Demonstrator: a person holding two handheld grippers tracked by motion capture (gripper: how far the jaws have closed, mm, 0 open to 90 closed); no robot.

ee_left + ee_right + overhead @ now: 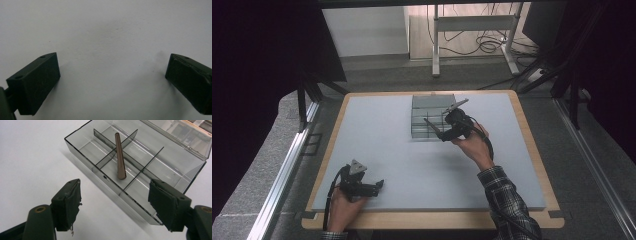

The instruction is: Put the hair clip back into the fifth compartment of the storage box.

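While the left gripper [379, 185] rests open-jawed on the smooth grey table [377, 130] near its front edge, the right gripper [115, 202] hovers open and empty beside the clear plastic box [172, 167] (lid up), where a brown rod [120, 157] lies across the dividers.

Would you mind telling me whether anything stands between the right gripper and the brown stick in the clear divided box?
Nothing visible does. The right gripper is open, apart from the box, whose lid is swung back. The brown stick lies across the dividers, exposed from above.
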